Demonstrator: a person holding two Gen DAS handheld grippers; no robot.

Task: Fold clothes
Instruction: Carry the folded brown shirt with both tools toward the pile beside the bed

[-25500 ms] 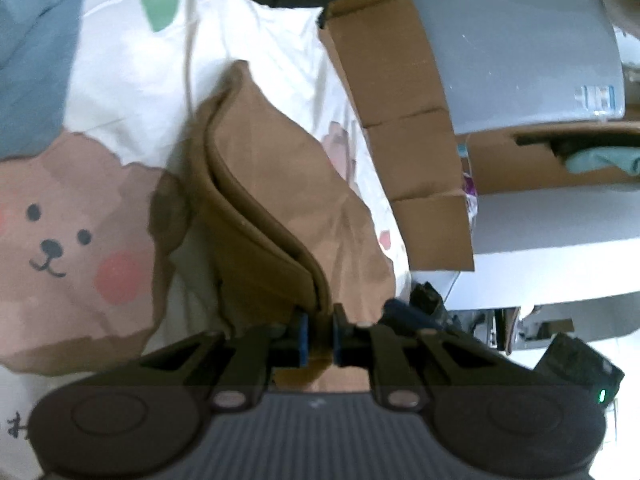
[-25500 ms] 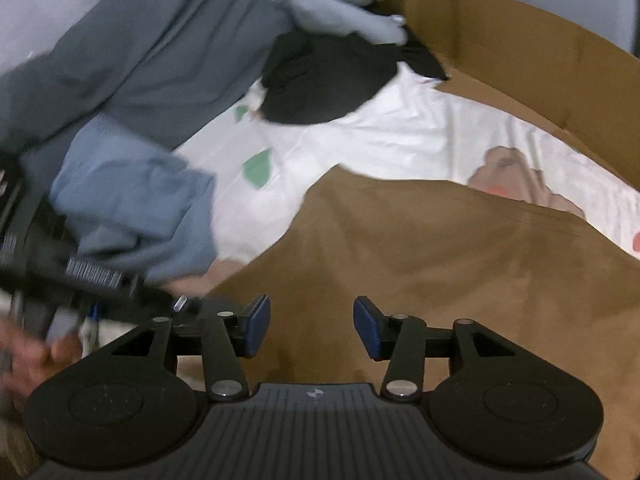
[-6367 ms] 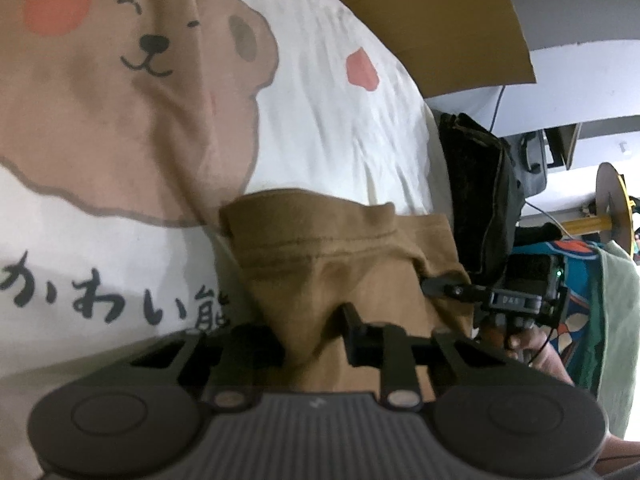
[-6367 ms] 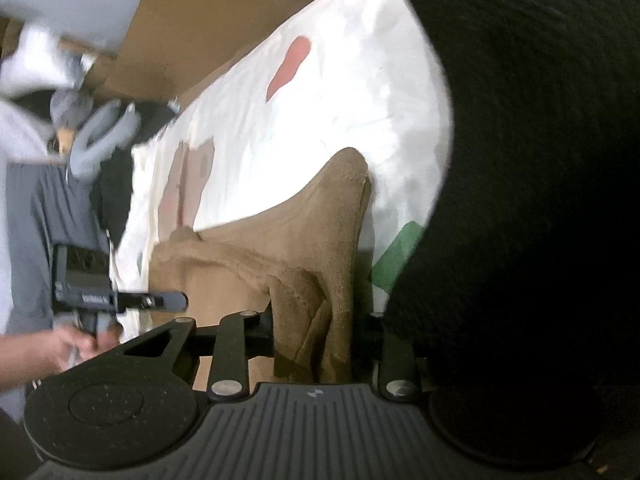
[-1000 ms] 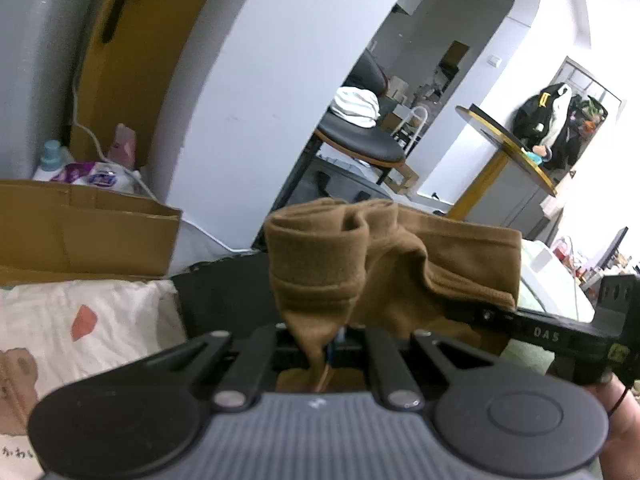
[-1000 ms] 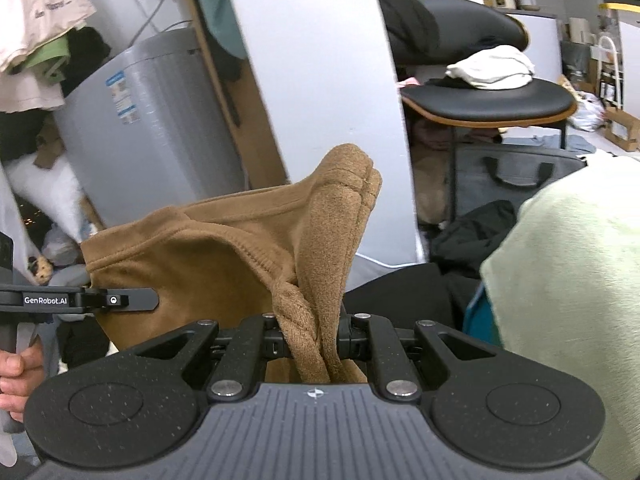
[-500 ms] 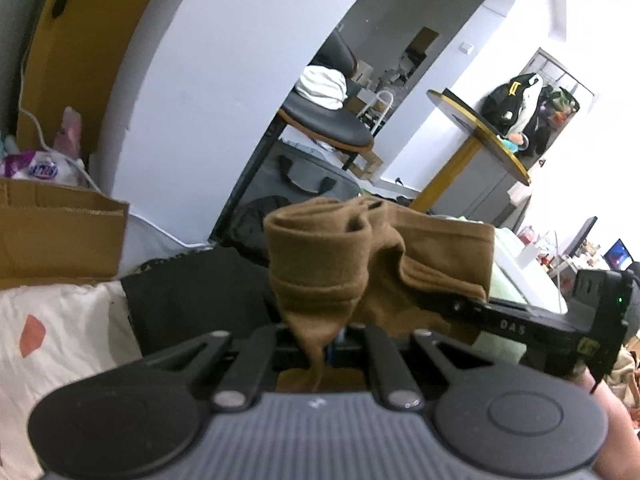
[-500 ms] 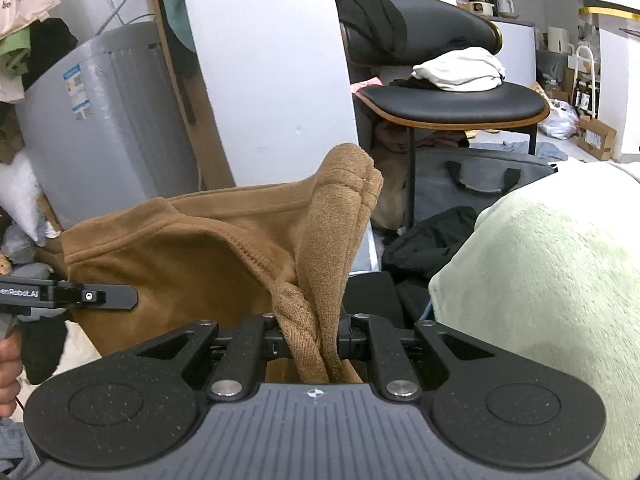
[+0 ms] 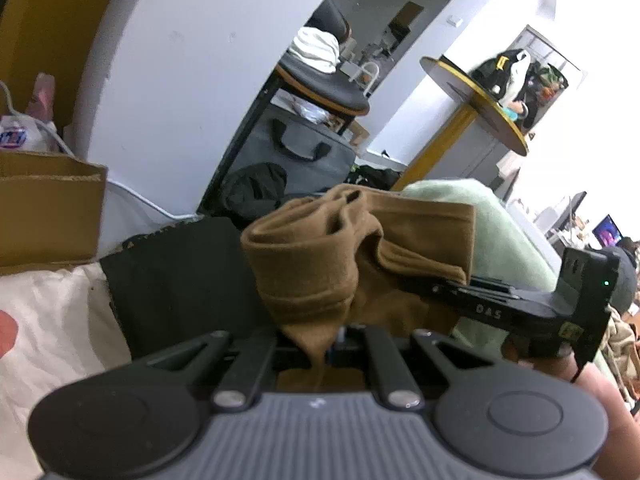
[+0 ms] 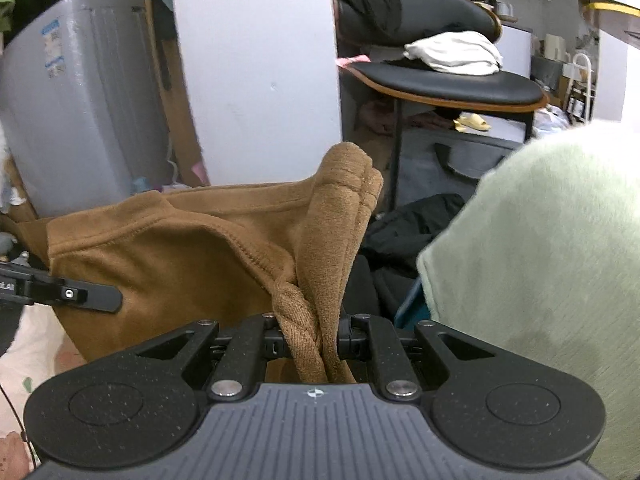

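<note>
A folded brown garment [image 9: 320,264] hangs in the air between both grippers. My left gripper [image 9: 320,346] is shut on one bunched corner of it. The other gripper, the right one [image 10: 314,342], is shut on the opposite thick folded edge of the brown garment [image 10: 192,264]. In the left wrist view the right gripper's black body [image 9: 532,304] shows at the right with a hand under it. One left finger [image 10: 80,294] reaches into the right wrist view from the left. Below lies a white printed sheet [image 9: 44,320].
A pale green fleece pile [image 10: 540,260] sits close on the right, with a black garment [image 9: 180,280] beside it on the sheet. A cardboard box [image 9: 44,204], a grey appliance [image 10: 76,108], a black chair [image 10: 448,76] holding white cloth, and a grey bag [image 9: 296,156] stand behind.
Both grippers have sunk with the brown garment still held between them. The sheet, the black garment and the green pile now fill more of both views.
</note>
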